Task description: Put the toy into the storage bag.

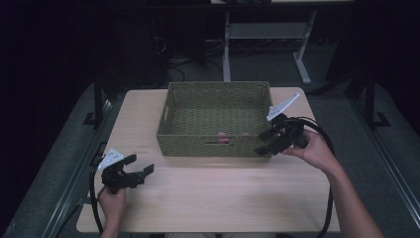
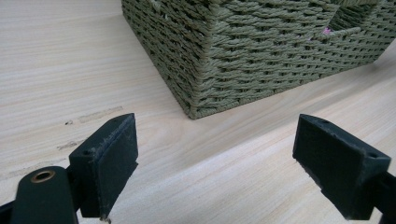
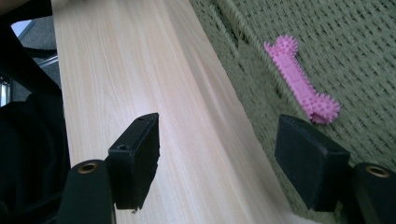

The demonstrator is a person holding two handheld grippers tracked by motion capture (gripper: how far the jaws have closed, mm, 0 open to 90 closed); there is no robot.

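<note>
Dark floor and the legs of other furniture surround a pale wooden table, which carries a rectangular basket of woven olive-green cord near its far edge. Inside that basket, on the woven bottom close to the near wall, lies a small pink bone-shaped toy with spiky knobbed ends; from the high view it shows as a pink spot just behind the handle slot in the near wall.

At the basket's right near corner, the right gripper is held in the person's right hand, its tips at the rim. In the right gripper view its two black jaws stand spread apart with nothing between them: one hangs over the bare tabletop, the other over the basket's interior, and the basket's near wall runs between them. The pink toy lies just beyond the jaw on the basket side, apart from it and untouched.

On the near left part of the table, the left gripper sits in the person's left hand, well apart from the basket. Its jaws are also spread wide and empty, aimed towards the basket's near left corner, with bare wood beneath them.
</note>
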